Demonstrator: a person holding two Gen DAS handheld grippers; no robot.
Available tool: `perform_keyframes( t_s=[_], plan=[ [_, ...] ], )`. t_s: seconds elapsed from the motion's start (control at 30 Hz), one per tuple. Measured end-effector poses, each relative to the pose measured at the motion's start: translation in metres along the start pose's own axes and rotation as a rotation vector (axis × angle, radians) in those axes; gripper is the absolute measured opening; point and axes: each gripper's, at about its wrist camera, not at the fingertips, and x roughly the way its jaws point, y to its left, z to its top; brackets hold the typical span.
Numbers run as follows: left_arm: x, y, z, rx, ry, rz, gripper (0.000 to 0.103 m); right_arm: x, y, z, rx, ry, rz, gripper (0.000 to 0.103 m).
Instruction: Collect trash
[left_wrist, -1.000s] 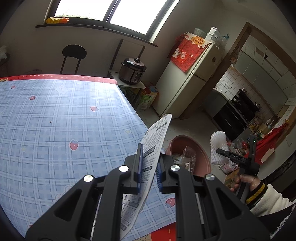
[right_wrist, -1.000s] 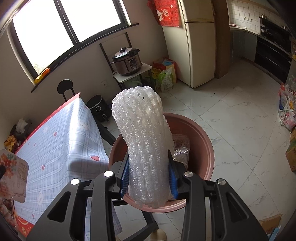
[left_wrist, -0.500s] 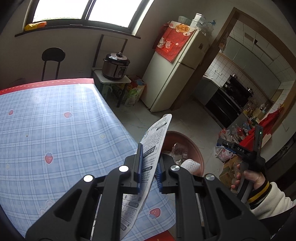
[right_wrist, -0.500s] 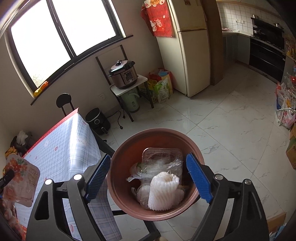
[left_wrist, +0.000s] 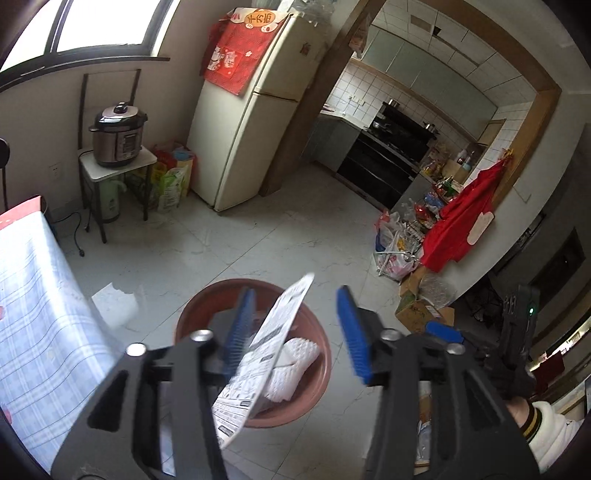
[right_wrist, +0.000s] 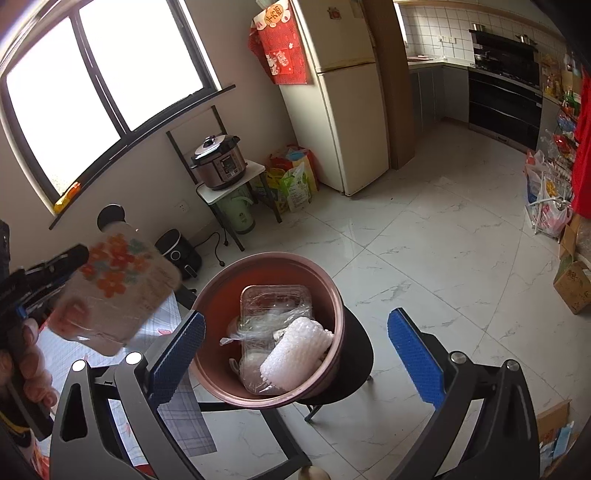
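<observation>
Glossy marble tiles surround a round brown basin (right_wrist: 334, 295); both hand-held grippers spread, flat printed packet (left_wrist: 269, 354) loose.

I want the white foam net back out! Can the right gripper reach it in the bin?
Probably yes. The right gripper is open above the bin, and the foam net lies on top of the trash, uncovered.

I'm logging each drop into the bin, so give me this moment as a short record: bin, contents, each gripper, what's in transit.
bin: brown basin on a black stool
contents: clear plastic tray, white foam net
left gripper: jaws just opening, pads off the printed wrapper
in transit: printed wrapper, between the jaws above the basin
right gripper: open, empty, jaws just opened wide
</observation>
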Motion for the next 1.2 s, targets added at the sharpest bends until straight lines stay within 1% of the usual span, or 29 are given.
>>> perform_keyframes(
  t_s=[0.03, 0.1, 0.23, 0.27, 0.3, 0.5, 0.53, 0.57, 0.6, 0.83, 0.97, 1.1, 1.2],
  plan=[
    [0.001, -0.002, 0.004, 0.0, -0.012, -0.005, 0.06, -0.001, -0.003, 0.0, 0.008, -0.004, -0.008, 0.098],
    [0.001, -0.005, 0.011, 0.007, -0.022, 0.023, 0.061, -0.003, -0.008, -0.001, 0.022, -0.006, -0.016, 0.098],
    [-0.018, -0.001, 0.011, 0.031, -0.036, 0.077, 0.063, -0.011, -0.008, 0.0, 0.028, -0.013, -0.02, 0.098],
    [-0.024, 0.0, 0.01, 0.041, -0.035, 0.1, 0.071, -0.014, -0.005, 0.0, 0.022, -0.017, -0.022, 0.098],
    [-0.03, 0.001, 0.007, 0.047, -0.039, 0.125, 0.082, -0.017, -0.003, 0.0, 0.015, -0.019, -0.025, 0.098],
    [-0.08, 0.013, -0.006, 0.056, -0.072, 0.198, 0.084, -0.042, 0.019, 0.0, -0.008, -0.055, -0.026, 0.098],
    [-0.09, 0.013, -0.01, 0.058, -0.08, 0.211, 0.087, -0.047, 0.023, 0.0, -0.012, -0.063, -0.027, 0.098],
    [-0.099, 0.013, -0.013, 0.063, -0.09, 0.226, 0.094, -0.052, 0.029, 0.0, -0.017, -0.07, -0.029, 0.098],
    [-0.11, 0.012, -0.017, 0.071, -0.105, 0.242, 0.096, -0.058, 0.034, 0.0, -0.022, -0.077, -0.031, 0.098],
    [-0.17, 0.004, -0.031, 0.163, -0.143, 0.32, 0.097, -0.107, 0.073, -0.005, -0.072, -0.121, -0.08, 0.098],
    [-0.207, 0.005, -0.042, 0.175, -0.165, 0.355, 0.097, -0.137, 0.104, -0.014, -0.116, -0.146, -0.104, 0.098],
    [-0.241, 0.006, -0.048, 0.18, -0.188, 0.369, 0.097, -0.163, 0.134, -0.029, -0.139, -0.16, -0.101, 0.098],
    [-0.264, 0.005, -0.053, 0.19, -0.207, 0.366, 0.097, -0.179, 0.155, -0.039, -0.156, -0.176, -0.116, 0.098]
  ],
)
